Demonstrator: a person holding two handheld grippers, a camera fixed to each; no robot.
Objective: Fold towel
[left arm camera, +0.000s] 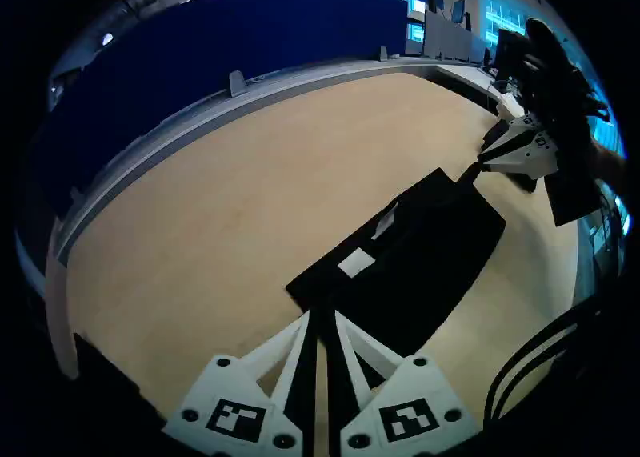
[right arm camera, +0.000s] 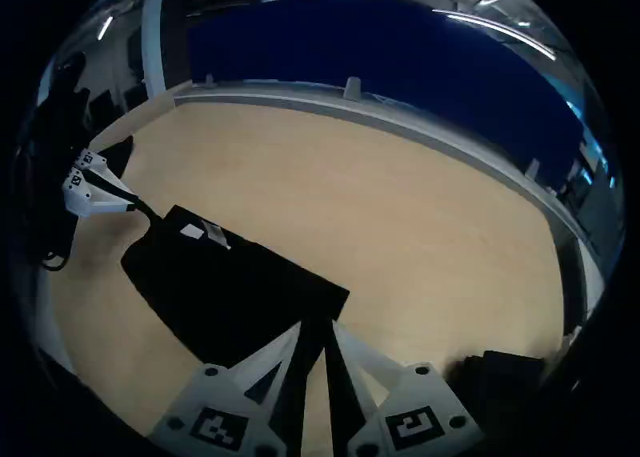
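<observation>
You had the black rectangular cloth towel (left arm camera: 424,249) spread flat on the light wooden counter (left arm camera: 224,217), with a small white tag (left arm camera: 356,262) showing on its upper face. Your left tongs (left arm camera: 324,317) were drawn narrow, their tips pinched together on the towel's near corner. Your right tongs (right arm camera: 318,329) were likewise nearly closed on the corner at the opposite end, so the cloth lay stretched between the two. A dark blue partition wall (left arm camera: 240,49) ran along the counter's far edge.
</observation>
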